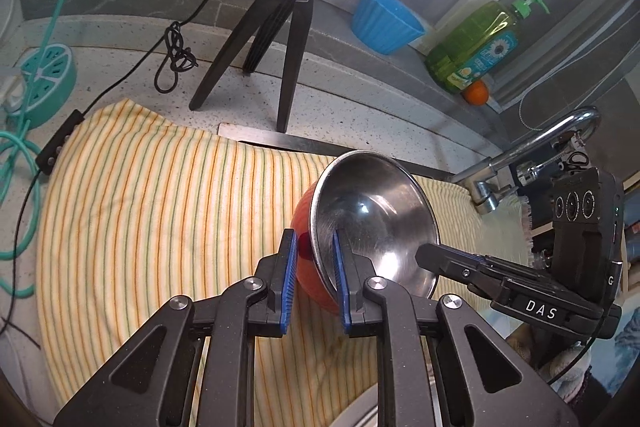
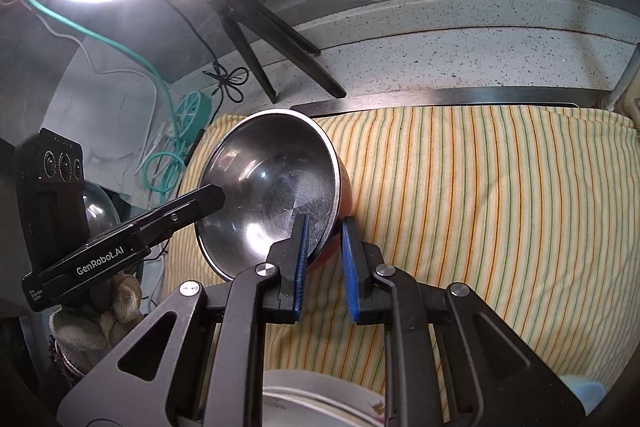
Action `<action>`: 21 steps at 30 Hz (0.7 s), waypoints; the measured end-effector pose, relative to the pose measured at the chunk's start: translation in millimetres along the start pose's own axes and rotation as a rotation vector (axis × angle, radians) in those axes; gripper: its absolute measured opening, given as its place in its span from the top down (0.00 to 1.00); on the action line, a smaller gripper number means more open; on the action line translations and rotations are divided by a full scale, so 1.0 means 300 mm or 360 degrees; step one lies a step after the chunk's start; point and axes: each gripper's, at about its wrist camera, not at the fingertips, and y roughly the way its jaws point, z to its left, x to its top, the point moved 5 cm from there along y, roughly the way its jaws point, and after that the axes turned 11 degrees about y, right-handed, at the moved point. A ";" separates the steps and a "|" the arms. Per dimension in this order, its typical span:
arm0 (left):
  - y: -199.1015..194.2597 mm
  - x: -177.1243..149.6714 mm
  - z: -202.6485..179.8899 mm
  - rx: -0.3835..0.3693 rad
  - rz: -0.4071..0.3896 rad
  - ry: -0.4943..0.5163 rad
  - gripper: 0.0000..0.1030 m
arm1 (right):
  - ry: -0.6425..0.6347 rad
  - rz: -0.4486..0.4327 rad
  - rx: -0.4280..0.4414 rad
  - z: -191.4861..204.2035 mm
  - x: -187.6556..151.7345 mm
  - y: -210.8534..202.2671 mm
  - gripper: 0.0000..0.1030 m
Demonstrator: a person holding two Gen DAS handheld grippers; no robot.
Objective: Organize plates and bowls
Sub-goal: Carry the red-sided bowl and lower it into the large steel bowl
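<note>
Above the striped towel (image 1: 152, 195), a steel bowl with a red outside (image 1: 372, 211) is held up by both grippers at once. At about 8 o'clock on its rim, the bowl wall is pinched between the blue pads of the left gripper (image 1: 315, 247). At about 4 o'clock on the rim, the other side is pinched the same way by the right gripper (image 2: 325, 241). Both sets of fingers are pressed tight on the thin wall.

The step in hand looks like the carrying of this bowl to its place. For the next move, both hands would likely need to be kept level and moved together, so the bowl is not twisted or dropped.

Open room is seen on the towel to the left and right. A black tripod (image 1: 276, 39) stands at 12 o'clock, and a metal tap (image 1: 532, 155) is near at 2 o'clock. Pale plates (image 2: 320, 403) lie just below the grippers, at 6 o'clock.
</note>
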 end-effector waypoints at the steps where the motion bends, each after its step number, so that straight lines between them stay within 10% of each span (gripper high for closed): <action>1: -0.015 -0.006 -0.004 -0.0004 -0.0012 -0.0004 0.85 | -0.0009 -0.0002 0.0011 0.008 -0.013 -0.017 0.84; 21: -0.334 -0.280 -0.024 0.0048 -0.0190 -0.0085 0.85 | -0.0248 0.0037 0.0130 0.225 -0.330 -0.174 0.84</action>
